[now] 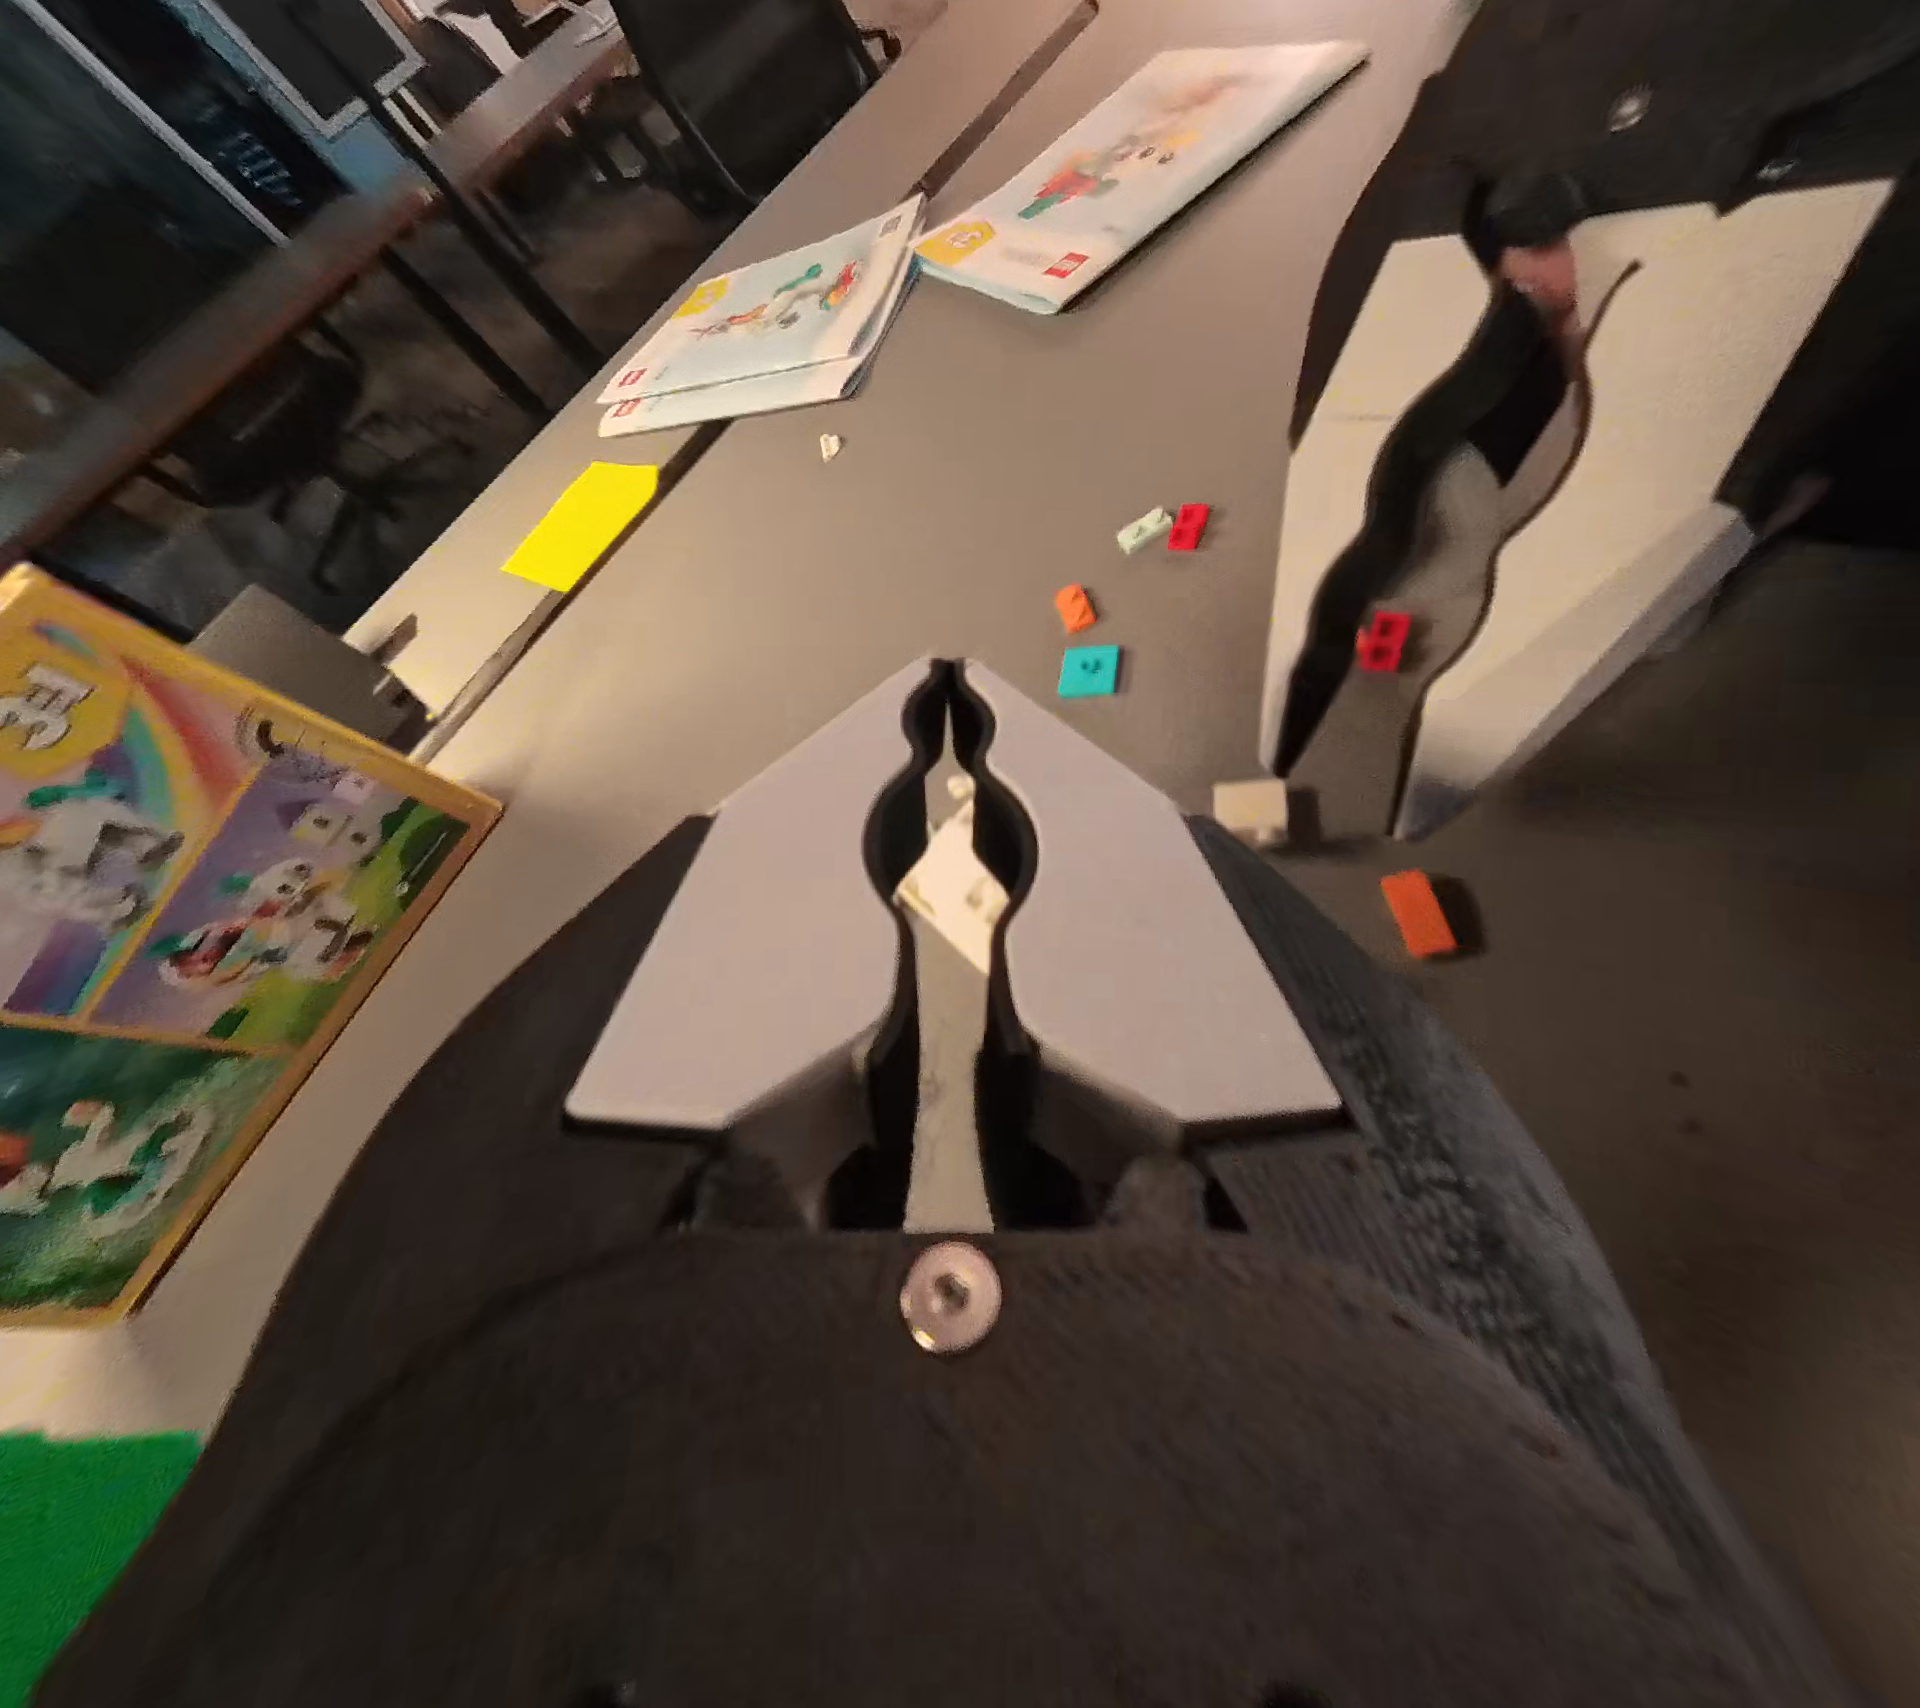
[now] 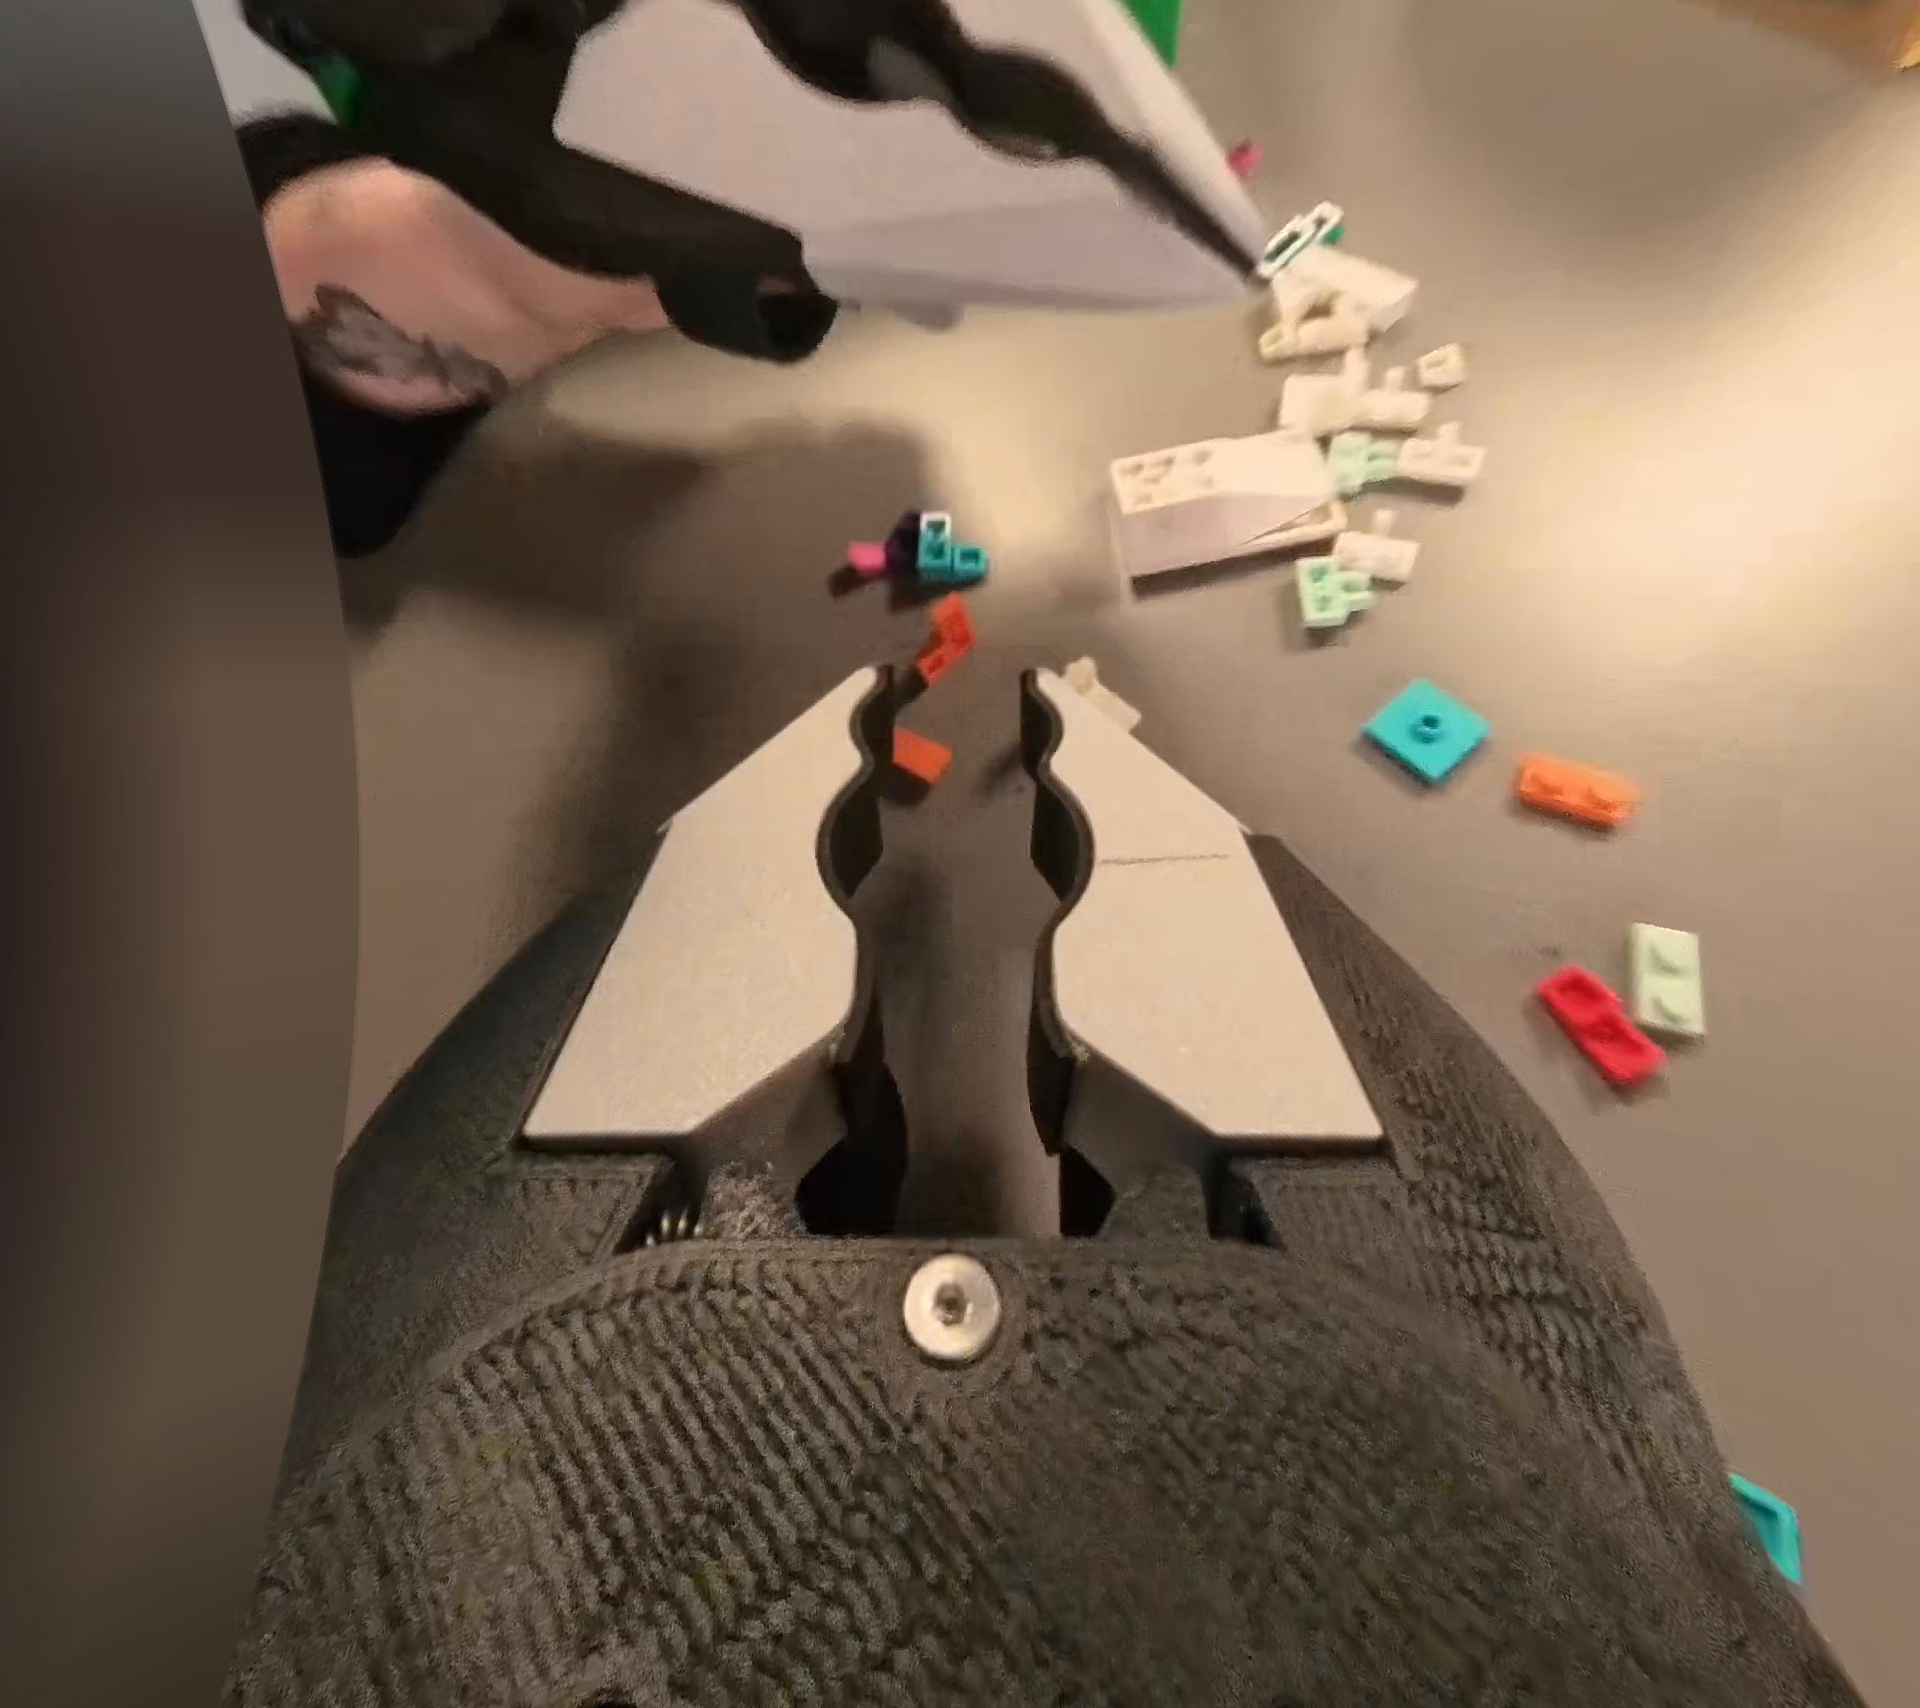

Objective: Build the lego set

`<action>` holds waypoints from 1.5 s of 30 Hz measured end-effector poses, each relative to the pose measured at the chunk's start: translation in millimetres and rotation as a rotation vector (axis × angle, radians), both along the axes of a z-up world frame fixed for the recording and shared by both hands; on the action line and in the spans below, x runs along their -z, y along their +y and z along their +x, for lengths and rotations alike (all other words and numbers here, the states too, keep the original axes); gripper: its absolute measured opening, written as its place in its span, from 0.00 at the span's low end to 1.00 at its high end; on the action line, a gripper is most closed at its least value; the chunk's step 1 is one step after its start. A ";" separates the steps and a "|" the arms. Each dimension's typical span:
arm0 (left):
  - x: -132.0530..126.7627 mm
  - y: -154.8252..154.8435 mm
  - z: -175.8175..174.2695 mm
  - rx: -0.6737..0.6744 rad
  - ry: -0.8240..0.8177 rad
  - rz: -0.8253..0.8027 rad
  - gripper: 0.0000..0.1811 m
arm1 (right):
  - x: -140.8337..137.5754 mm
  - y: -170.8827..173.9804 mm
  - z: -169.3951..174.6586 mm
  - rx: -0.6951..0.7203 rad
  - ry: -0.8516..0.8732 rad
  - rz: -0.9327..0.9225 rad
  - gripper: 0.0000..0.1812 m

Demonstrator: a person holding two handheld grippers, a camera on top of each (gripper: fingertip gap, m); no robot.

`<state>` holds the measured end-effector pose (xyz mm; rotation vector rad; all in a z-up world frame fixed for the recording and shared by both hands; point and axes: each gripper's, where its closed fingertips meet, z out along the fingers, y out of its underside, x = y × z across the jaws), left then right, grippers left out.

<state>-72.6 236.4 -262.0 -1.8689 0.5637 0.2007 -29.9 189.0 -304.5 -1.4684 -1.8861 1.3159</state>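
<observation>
Bricks lie loose across the grey table [image 2: 1558, 48]: we hold the left gripper [image 1: 943, 671] with fingers pressed together, pinching a small white-and-teal piece [image 2: 1299, 237] at its tips above the white brick pile [image 2: 1340, 432] at 1 o'clock in the right view. Our right gripper [image 2: 956, 682] hovers with fingers spread over two orange bricks [image 2: 940, 640], holding nothing; the toy box [image 1: 197, 941] at 9 o'clock in the left view looks shut, contents unseen
</observation>
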 end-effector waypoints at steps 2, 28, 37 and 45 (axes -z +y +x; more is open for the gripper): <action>1.5 -11.3 -4.3 -0.002 -0.003 0.019 0.00 | 12.2 -8.2 -2.0 0.003 -0.065 0.075 0.11; 58.2 -56.4 27.0 0.326 0.368 -0.223 0.09 | 17.2 -7.9 -13.1 -0.066 0.065 0.995 0.00; 58.1 -60.8 31.1 0.369 0.362 -0.224 0.04 | 15.6 -10.6 -12.6 -0.092 0.084 1.067 0.00; 64.6 -67.7 32.0 0.414 0.380 -0.259 0.04 | 21.7 -15.9 -12.1 -0.129 0.071 1.098 0.00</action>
